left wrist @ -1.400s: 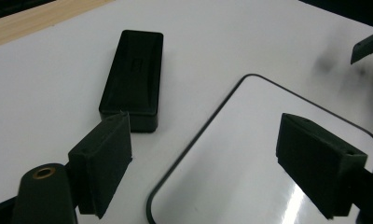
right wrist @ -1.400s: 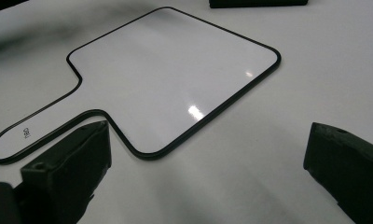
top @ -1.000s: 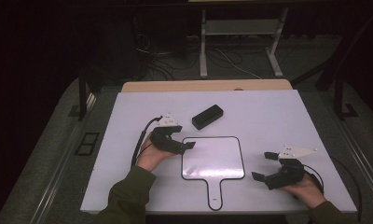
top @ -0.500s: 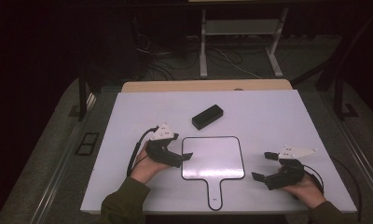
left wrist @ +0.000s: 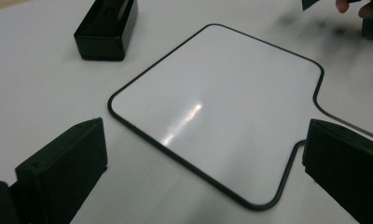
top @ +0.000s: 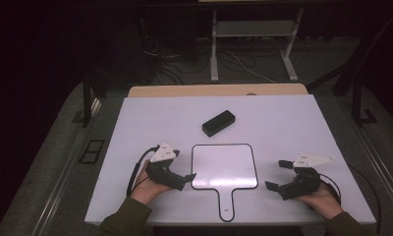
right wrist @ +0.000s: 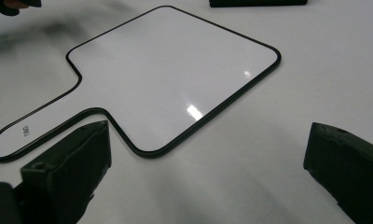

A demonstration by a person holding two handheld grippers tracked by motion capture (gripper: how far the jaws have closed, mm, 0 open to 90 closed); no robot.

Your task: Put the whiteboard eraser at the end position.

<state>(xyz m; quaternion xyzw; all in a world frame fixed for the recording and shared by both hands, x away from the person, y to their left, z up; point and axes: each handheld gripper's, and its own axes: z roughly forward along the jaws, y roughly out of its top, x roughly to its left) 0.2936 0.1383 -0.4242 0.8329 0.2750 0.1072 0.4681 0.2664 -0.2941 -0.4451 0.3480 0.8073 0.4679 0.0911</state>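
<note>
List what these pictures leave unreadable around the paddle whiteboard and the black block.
- Print on the whiteboard handle: too small, right gripper view.
- Black block: top cut off by the frame edge, left gripper view.
- Right gripper: cropped at the top corner, left gripper view.
- Floor cables: too dark, high view.

Blk left hand-held gripper (top: 177, 178) & right hand-held gripper (top: 278, 174) w/ grey 3-cornered plates, blk cables; olive sleeves.

We note a paddle-shaped whiteboard (top: 224, 166) with a glossy, smooth face showing glare spots and a thin dark rim. The counter (top: 283, 123) reads matt white. A black box (top: 218, 123) at 12 o'clock of the board looks like smooth plastic.
</note>
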